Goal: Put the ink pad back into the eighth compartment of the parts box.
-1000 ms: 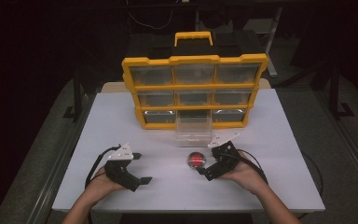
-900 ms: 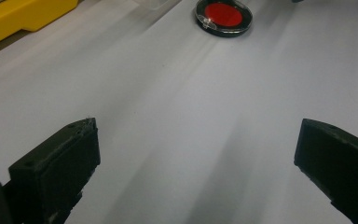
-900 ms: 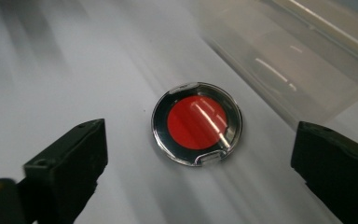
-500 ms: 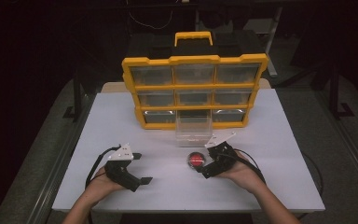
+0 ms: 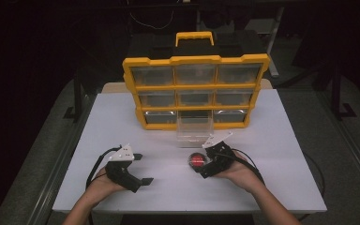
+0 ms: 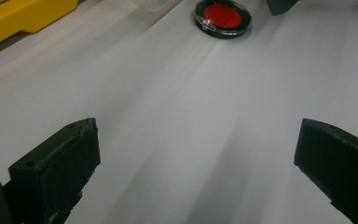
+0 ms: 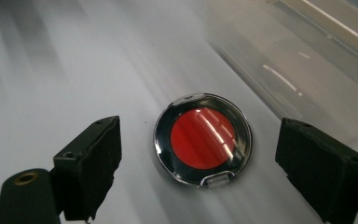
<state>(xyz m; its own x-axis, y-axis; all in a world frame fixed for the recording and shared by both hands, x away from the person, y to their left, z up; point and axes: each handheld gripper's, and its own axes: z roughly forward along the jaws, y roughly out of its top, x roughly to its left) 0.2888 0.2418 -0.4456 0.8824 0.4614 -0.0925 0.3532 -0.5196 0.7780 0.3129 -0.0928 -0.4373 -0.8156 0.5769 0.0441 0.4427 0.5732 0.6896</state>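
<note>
Right gripper [image 7: 200, 154]: hovered low over the table, jaws spread wide, one either side of the round compact [image 7: 203, 146] and touching neither edge.
Compact: lay flat on the white table [image 5: 272, 154], red disc under a clear lid, black rim, a small clasp tab toward the camera; in the high view it sat just in front of the right gripper [image 5: 206, 165], near the pulled-out clear drawer [image 5: 194, 132].
Clear drawer: stood out from the bottom row of the yellow organiser [image 5: 196, 91], empty as far as could be seen, its wall just beyond the compact in the right gripper view.
Left gripper [image 5: 143, 168]: idle and well apart to the left, jaws wide open with nothing between them; its own camera caught the compact [image 6: 223, 17] far up the table.
Likely step: lining up a pinch across the compact, probably for the open drawer.
Risk, slip: the rim looked glossy and round, so pads closing off-centre could squirt it out sideways across the smooth table.
Risk, height: the case was thin; jaws closing too high could skate over the lid, too low could scrape the tabletop.
Risk, clasp: a pad landing on the tab might pop the lid.
Risk, drawer: the far jaw stood near the drawer wall, and a nudge could shove the drawer.
</note>
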